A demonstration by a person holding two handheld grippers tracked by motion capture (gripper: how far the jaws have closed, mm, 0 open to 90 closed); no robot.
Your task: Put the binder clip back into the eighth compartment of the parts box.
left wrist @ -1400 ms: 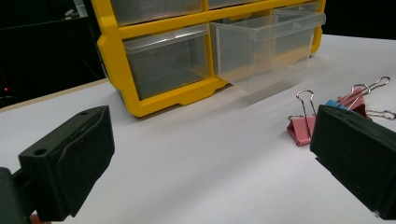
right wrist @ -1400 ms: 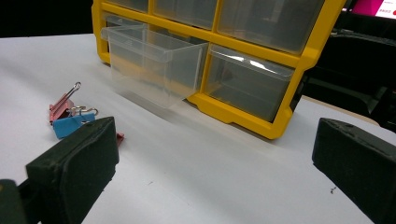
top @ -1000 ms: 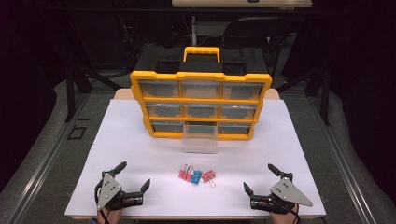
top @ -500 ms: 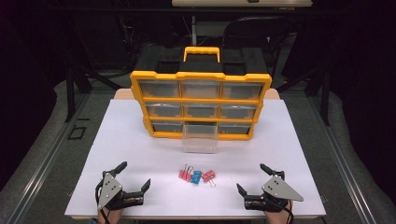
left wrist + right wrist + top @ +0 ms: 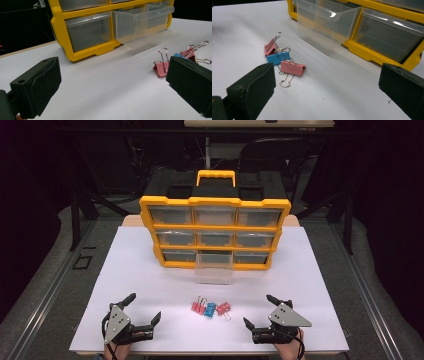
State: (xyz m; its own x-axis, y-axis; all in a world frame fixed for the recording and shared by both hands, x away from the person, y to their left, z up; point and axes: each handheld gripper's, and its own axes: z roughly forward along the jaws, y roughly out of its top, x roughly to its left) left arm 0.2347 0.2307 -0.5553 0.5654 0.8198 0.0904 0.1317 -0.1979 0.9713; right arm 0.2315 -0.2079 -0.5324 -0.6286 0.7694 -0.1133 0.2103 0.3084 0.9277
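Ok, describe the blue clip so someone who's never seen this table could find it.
Start at the yellow drawer organizer and its pulled-out clear drawer. On the white table in front lies a cluster of binder clips. The blue binder clip is the middle one, between two pink ones.

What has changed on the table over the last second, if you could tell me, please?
The right claw has slid left, toward the binder clips, still open and holding nothing. The left claw, the clips, the yellow organizer and its pulled-out clear drawer have stayed as they were.

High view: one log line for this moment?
left gripper: open, empty | right gripper: open, empty | binder clips: on table between them | bottom-middle drawer: pulled out
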